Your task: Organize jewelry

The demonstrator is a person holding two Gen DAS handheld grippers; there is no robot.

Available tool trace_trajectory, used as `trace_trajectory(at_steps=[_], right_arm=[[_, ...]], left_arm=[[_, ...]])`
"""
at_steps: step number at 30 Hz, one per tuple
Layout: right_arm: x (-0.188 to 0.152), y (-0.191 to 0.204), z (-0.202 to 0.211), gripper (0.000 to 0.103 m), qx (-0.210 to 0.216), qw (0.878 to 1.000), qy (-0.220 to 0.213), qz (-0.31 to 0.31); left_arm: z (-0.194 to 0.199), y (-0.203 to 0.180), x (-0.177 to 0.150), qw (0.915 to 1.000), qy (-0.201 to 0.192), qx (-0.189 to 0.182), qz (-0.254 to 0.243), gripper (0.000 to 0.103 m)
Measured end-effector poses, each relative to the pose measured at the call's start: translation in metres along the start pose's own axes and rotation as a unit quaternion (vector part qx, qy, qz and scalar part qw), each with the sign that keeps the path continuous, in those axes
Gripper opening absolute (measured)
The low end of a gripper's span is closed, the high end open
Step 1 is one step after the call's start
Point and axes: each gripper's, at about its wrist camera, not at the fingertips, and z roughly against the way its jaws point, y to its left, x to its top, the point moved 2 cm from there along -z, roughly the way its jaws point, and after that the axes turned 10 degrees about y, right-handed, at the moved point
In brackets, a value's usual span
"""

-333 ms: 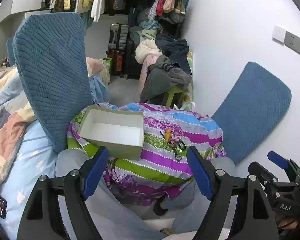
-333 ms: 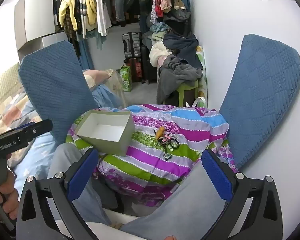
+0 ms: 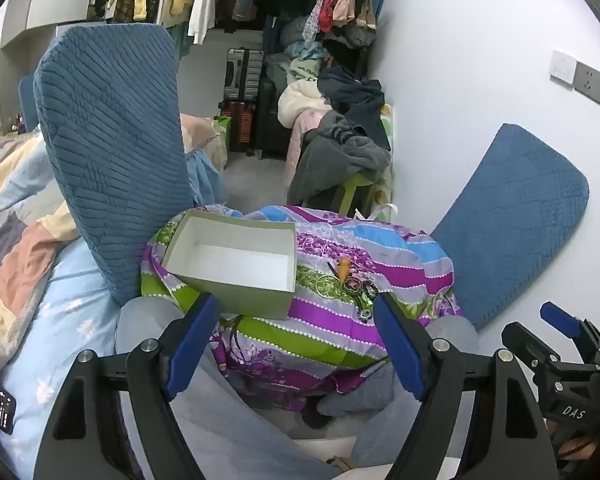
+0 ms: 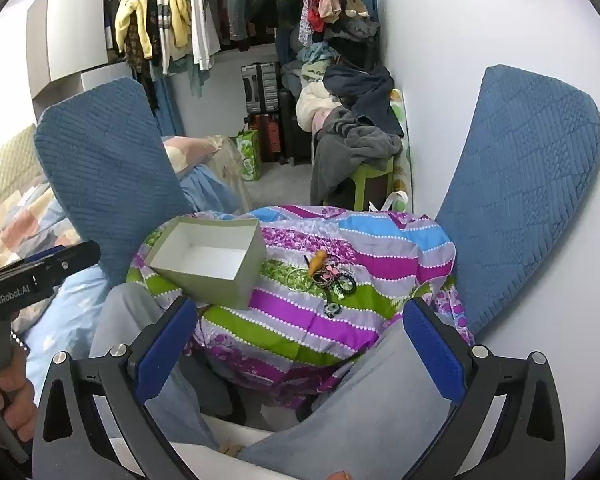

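left side: tall blue cushion [image 3: 112, 160] stands just beside the open box [image 3: 236, 258], blocks approach from there.
right side: 2nd blue cushion [image 4: 520, 200] leans on wall [image 4: 440, 60], narrow room near the striped cloth [image 4: 320, 328] edge.
front: person's knees [image 4: 380, 392] under both grippers, low path closed.
above cloth: free, nothing over box or jewelry pile [image 4: 328, 276].
box / pile gap: bare cloth between, fingers [image 4: 428, 348] can pass.
behind: chair w/ clothes [image 3: 340, 152], well apart.
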Motion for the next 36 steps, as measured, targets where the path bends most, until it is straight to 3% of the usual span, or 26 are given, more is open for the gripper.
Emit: trace_trajectory(at_steps=[16, 36], right_arm=[[-0.013, 0.003, -0.025, 0.103, 0.002, 1.0, 0.003, 0.003], [-0.005, -0.004, -0.061, 0.103, 0.007, 1.0, 0.012, -0.018]], left_arm=[[-0.017, 0.011, -0.001, 0.9998, 0.012, 0.014, 0.0, 0.08], [-0.058, 0.046, 0.008, 0.9986, 0.03, 0.037, 0.021, 0.08]])
